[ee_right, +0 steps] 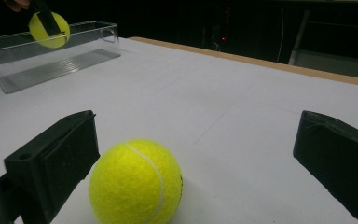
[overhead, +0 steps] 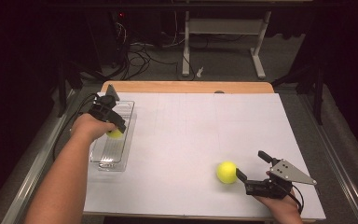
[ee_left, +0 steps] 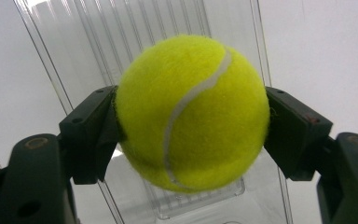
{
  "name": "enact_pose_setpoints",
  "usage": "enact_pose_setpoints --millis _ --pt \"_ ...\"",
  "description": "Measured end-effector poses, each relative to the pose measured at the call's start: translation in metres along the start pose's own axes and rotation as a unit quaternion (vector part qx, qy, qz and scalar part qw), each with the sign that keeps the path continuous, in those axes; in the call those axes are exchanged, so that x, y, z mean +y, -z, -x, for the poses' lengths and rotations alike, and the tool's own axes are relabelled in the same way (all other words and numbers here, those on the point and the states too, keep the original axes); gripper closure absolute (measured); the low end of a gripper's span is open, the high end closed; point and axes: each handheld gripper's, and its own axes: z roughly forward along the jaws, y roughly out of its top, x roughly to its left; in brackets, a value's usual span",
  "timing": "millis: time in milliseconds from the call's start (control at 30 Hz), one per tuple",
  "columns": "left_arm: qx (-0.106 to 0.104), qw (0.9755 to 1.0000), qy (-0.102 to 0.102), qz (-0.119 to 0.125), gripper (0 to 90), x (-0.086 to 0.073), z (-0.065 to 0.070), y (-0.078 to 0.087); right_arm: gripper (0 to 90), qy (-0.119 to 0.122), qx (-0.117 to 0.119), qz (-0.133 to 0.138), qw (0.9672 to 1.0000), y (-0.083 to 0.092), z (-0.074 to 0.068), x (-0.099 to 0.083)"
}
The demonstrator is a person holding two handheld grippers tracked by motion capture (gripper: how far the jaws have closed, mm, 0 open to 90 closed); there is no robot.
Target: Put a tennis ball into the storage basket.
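Observation:
A yellow tennis ball (ee_left: 193, 112) is clamped between both black pads of my left gripper (ee_left: 191, 123), which is shut on it. In the high view that gripper (overhead: 114, 128) holds the ball (overhead: 115, 134) over the clear plastic bin (overhead: 103, 159) at the table's left. A second tennis ball (overhead: 226, 172) lies on the white table near the front right. My right gripper (overhead: 250, 164) stands open just behind it. In the right gripper view this ball (ee_right: 135, 184) rests close to the left jaw, untouched, with a wide gap to the other jaw.
The bin (ee_right: 60, 65) is long, ribbed on its floor and has nothing lying in it. White paper covers the table (overhead: 191, 130), with a wooden edge at the back. Beyond the table stand desk legs (overhead: 185, 46) and loose cables on the floor.

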Motion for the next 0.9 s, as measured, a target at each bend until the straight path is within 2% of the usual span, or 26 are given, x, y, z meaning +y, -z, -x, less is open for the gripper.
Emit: enact_pose_setpoints --millis 433,533,633,700,833,900 --pt "-0.002 1.0000 0.000 0.006 26.1 0.000 0.002 0.003 0.8 0.000 0.001 0.000 1.0000 0.000 -0.001 0.000" --pt "-0.007 1.0000 -0.004 0.000 25.3 0.000 0.001 0.003 0.8 0.000 0.001 0.001 1.0000 0.000 -0.001 0.000" --pt "-0.022 0.9997 -0.007 0.002 13.3 0.000 0.002 0.007 0.8 0.000 0.001 0.001 1.0000 0.000 0.000 0.001" --pt "-0.020 0.9997 -0.012 0.008 2.9 0.000 0.005 0.012 0.8 -0.001 0.001 0.001 1.0000 -0.001 0.000 0.001" --pt "-0.020 0.9993 -0.028 0.013 0.7 -0.001 0.011 0.019 0.8 0.002 0.002 0.002 1.0000 -0.001 -0.001 0.001" --pt "-0.013 0.9995 -0.027 0.013 0.7 -0.002 0.013 0.021 0.8 0.002 0.003 0.002 1.0000 -0.001 -0.001 0.001"
